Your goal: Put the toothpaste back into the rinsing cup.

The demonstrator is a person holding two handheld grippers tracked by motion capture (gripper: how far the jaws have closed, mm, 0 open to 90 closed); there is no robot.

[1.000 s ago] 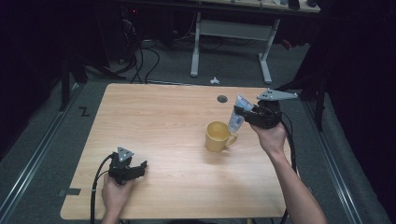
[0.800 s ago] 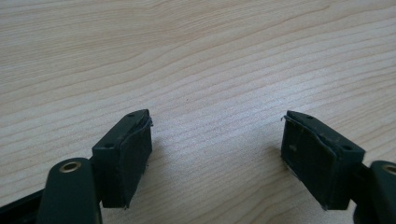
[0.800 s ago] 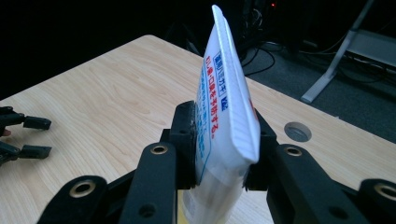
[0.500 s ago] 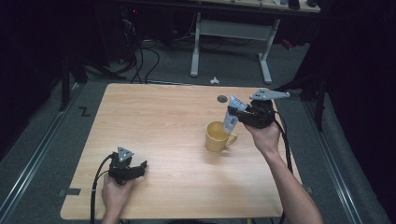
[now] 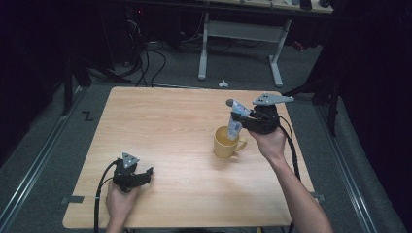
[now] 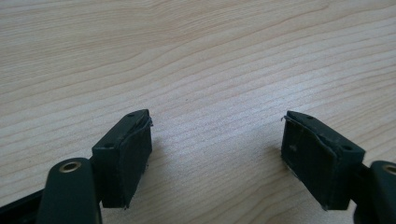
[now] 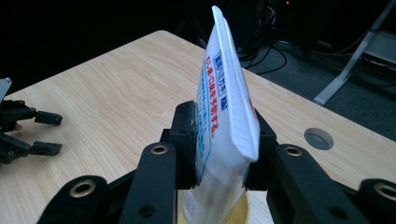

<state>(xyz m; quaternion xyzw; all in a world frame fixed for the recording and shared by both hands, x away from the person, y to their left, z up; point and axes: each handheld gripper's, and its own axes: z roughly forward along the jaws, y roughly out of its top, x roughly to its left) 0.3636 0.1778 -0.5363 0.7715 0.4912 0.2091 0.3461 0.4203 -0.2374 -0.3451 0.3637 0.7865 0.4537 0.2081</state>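
Right hand-held gripper (image 5: 241,118): jaws clamped on a white toothpaste tube (image 5: 235,120) with blue and red print, gripped around its middle. The tube hangs above the right part of the wooden surface (image 5: 165,126), crimped end up, lower end at the mouth of a yellow mug (image 5: 226,142). Left hand-held gripper (image 5: 144,174): jaws wide apart with nothing between them, resting low at the near left of the surface.

Dim lab, wooden test table (image 5: 160,126); floor rails (image 5: 34,160), loose cables (image 5: 145,60), metal-legged desk (image 5: 240,36)
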